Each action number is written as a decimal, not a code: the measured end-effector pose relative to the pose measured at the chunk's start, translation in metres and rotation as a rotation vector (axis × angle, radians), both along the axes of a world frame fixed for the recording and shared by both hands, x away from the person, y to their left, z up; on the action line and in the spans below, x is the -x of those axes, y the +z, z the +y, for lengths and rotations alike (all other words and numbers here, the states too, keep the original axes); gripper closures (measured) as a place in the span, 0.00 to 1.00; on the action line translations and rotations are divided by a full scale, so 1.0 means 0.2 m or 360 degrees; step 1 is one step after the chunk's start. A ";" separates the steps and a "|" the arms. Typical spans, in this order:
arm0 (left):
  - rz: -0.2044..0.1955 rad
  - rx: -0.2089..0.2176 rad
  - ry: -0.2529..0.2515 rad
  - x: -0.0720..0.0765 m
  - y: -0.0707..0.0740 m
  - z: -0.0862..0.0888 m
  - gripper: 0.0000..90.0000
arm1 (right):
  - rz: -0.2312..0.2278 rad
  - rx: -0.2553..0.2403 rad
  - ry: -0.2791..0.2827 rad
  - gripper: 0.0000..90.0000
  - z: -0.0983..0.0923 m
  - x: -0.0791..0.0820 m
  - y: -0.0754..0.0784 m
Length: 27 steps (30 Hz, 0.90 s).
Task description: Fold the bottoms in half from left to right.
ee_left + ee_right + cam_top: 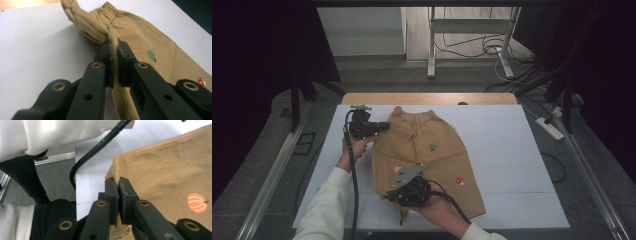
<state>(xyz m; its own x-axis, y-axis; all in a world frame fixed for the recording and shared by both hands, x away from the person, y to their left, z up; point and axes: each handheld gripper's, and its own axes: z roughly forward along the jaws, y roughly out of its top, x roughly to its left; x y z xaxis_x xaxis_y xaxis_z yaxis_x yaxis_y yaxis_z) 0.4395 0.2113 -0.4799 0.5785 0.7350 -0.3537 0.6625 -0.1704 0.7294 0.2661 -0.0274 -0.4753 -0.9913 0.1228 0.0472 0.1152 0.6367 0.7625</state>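
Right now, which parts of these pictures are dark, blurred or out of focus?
High view: both upper corners are almost black, and the white table is evenly lit. Left gripper view: the near fingers look soft, while the tan shorts stay sharp. Right gripper view: the white sleeve is blurred.

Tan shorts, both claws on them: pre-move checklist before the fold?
1. Left claw shut on the tan shorts at the side edge near the elastic waistband: ok.
2. Right claw shut on the hem corner: ok.
3. Cloth seated between the pads, not just at the tips: ok in both gripper views.
4. Left claw's cable off the cloth: ok.
5. White table cover free to the right of the shorts: ok.
6. Number of layers in each pinch: cannot tell.
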 end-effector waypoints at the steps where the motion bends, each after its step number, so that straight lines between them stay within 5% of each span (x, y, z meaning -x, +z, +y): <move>1: 0.0002 0.0003 0.0002 0.00 0.00 0.00 0.94 | 0.0000 0.0007 -0.0005 0.96 -0.01 0.00 0.00; 27: -0.0004 0.0050 -0.0038 0.01 -0.03 -0.09 0.93 | 0.0051 0.0026 -0.0166 0.96 -0.31 -0.02 -0.05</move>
